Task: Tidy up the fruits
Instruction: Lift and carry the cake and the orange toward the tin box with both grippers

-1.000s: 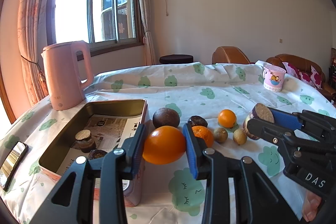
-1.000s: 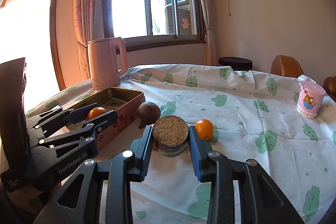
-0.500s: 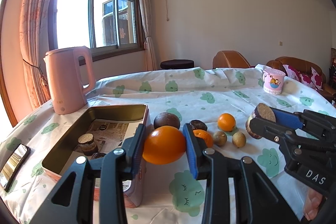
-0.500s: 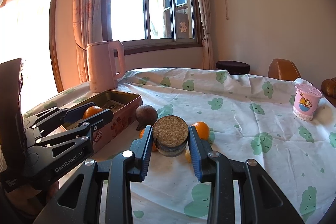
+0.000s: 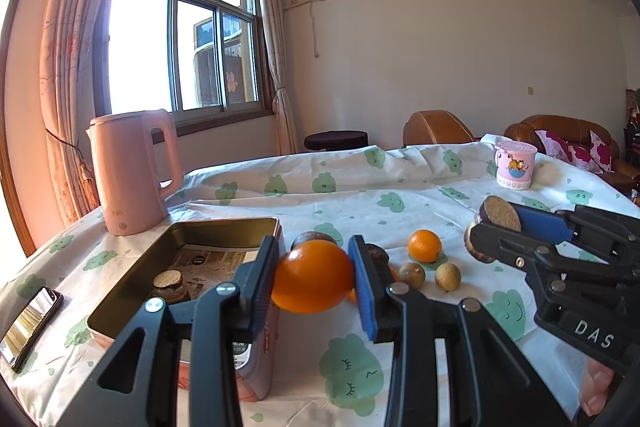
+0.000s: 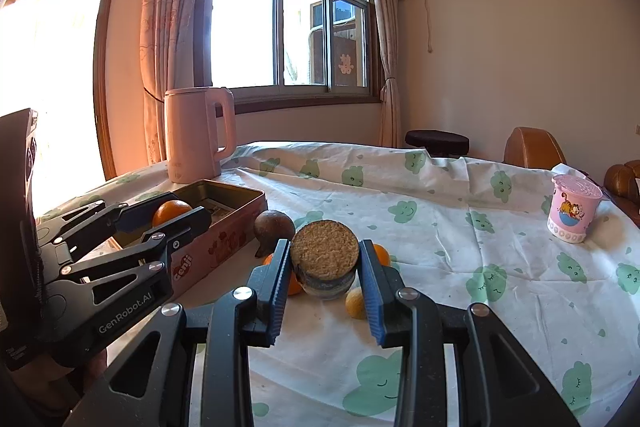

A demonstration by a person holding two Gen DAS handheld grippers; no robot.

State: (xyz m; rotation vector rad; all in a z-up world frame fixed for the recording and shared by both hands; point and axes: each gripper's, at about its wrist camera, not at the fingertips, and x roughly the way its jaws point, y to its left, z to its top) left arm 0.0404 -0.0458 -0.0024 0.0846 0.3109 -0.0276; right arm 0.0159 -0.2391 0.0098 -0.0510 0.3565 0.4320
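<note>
My left gripper [image 5: 314, 277] is shut on a large orange [image 5: 313, 277] and holds it above the right rim of an open metal tin [image 5: 224, 227]. The tin holds a cut fruit half [image 5: 168, 281] on printed paper. My right gripper [image 6: 325, 263] is shut on a dark fruit half with a tan cut face [image 6: 324, 259], held above the table; it also shows in the left wrist view [image 5: 494, 227]. On the cloth lie a small orange [image 5: 425, 246], two small brown fruits [image 5: 447, 277], a dark round fruit [image 6: 274, 227] and another orange [image 6: 380, 254].
A pink kettle [image 5: 130, 167] stands behind the tin. A phone [image 5: 30, 323] lies at the table's left edge. A pink cup [image 5: 515, 165] stands at the far right. The table has a white cloth with green prints [image 6: 440, 211].
Both grippers have risen a little with their fruit still held; the table and tin sit lower in both views. The fruits on the cloth have not moved.
</note>
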